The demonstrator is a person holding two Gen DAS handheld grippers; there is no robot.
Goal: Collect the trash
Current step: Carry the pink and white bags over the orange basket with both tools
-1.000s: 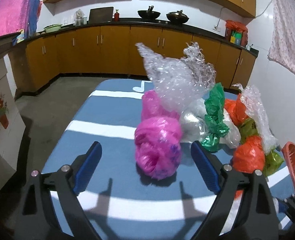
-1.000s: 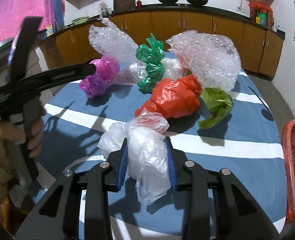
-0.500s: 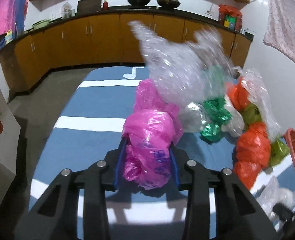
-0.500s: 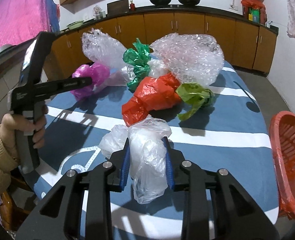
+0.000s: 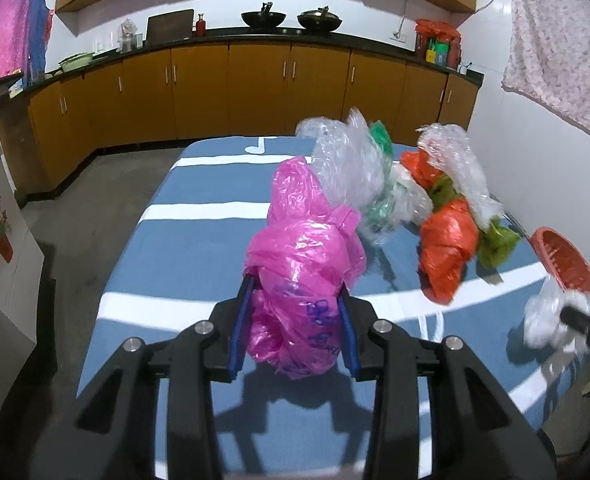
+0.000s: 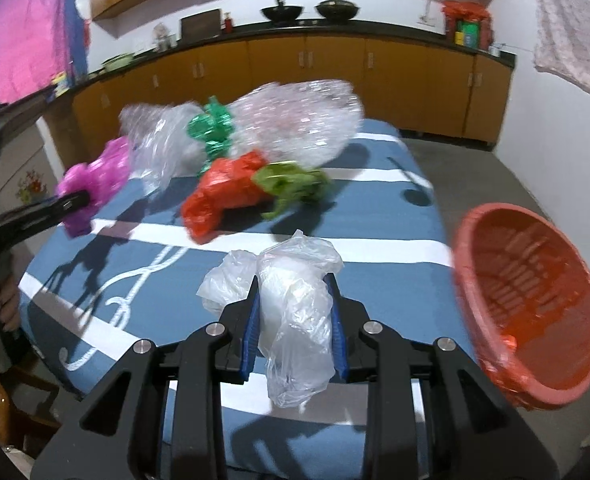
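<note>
In the left wrist view, the left gripper (image 5: 293, 334) sits at lower centre, clenched on the pink bag (image 5: 301, 280), which bulges up and forward out of the blue pads, its long axis running away from the camera. Its jaws have just closed on this bag, and the pads now press its sides. The red basket (image 5: 563, 256) shows only as a sliver at the right edge of that frame, well apart from the pink bag, with the orange bag (image 5: 449, 246) and the rest of the pile between.

In the right wrist view, the right gripper (image 6: 295, 326) at lower centre grasps the clear white bag (image 6: 295, 300), which hangs below the pads. The basket (image 6: 491, 216) fills the right of this frame, just beside the held bag. So the right hand looks nearer: its drop seems a short swing rightward, whereas the left must likely cross the blue table (image 6: 375, 216) first.
</note>
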